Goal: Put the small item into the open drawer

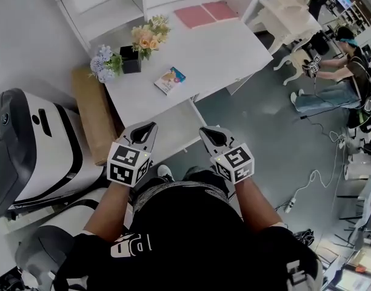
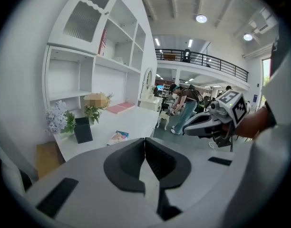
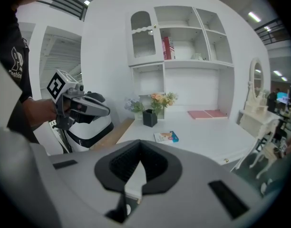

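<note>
I see a smooth white-painted desk (image 1: pixel 228 53), a glossy printed packet (image 1: pixel 170 80), a matt brown cardboard box (image 1: pixel 94 111), and a glossy white-and-black plastic machine shell (image 1: pixel 28 150).

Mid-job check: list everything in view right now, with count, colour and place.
white desk with hutch shelves: one, white, centre
flat colourful packet: one, blue and cream, on the desk near its front
black square vase of peach flowers: one, desk's back left
pale blue flower bunch: one, left of the vase
pink flat pads: two, side by side at the desk's far end
open drawer: one, white, at the desk's near edge
brown box: one, left of the desk
white-and-black machine: one, far left
seated person: one, upper right
left gripper: grey, shut, empty
right gripper: grey, shut, empty
</note>
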The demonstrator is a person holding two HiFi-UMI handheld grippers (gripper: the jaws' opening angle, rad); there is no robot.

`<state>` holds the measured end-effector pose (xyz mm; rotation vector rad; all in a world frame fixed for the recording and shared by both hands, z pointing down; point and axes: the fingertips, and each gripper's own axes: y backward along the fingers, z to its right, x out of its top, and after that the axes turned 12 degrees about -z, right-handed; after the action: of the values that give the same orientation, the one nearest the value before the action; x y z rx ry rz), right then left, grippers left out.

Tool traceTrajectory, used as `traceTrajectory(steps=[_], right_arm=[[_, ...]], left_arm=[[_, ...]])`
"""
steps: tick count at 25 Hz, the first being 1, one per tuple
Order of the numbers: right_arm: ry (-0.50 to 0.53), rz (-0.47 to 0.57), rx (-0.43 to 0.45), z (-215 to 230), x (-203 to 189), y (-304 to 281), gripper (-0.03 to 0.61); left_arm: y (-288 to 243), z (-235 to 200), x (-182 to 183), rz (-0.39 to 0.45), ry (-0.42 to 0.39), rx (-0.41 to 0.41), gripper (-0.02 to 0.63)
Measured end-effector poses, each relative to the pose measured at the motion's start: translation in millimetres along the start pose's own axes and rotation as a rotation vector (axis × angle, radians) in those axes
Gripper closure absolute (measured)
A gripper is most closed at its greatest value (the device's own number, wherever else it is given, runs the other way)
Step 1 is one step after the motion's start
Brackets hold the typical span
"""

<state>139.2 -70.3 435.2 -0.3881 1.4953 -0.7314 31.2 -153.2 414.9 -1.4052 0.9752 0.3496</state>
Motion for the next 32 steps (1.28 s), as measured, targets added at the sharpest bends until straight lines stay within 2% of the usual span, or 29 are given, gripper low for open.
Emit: traceTrajectory(steps=[8,14,17,22,25,32], right_arm=[[-0.007,-0.061,0.017,0.0,-4.3,-25.9,0.571],[0.062,-0.117,0.051,10.9,-1.1,-57.2,0.569],[0.154,-0.156,0.065,19.6,5.2,-75.8,0.565],[0.426,-0.202,0.044,42.2,17.4,-109.2,0.560],[0.528,-0.237,0.052,59.3,17.0,-134.9,0.558],[0.759,-0.322,0.109,90.7,16.6,-195.5,0.482]], left_arm=[[-14.6,-20.6,-19.2,-0.054,0.030,-0.012,0.598],[-22.2,-35.4,-22.5,-0.061,0.061,0.022,0.598],[-26.0,-45.6,-23.8,-0.072,0.095,0.060,0.598],[-39.9,-59.1,-23.0,-0.098,0.155,0.108,0.598],[-47.1,-67.2,-25.7,-0.116,0.199,0.141,0.598],[-54.3,-72.5,-39.1,-0.156,0.274,0.201,0.598]])
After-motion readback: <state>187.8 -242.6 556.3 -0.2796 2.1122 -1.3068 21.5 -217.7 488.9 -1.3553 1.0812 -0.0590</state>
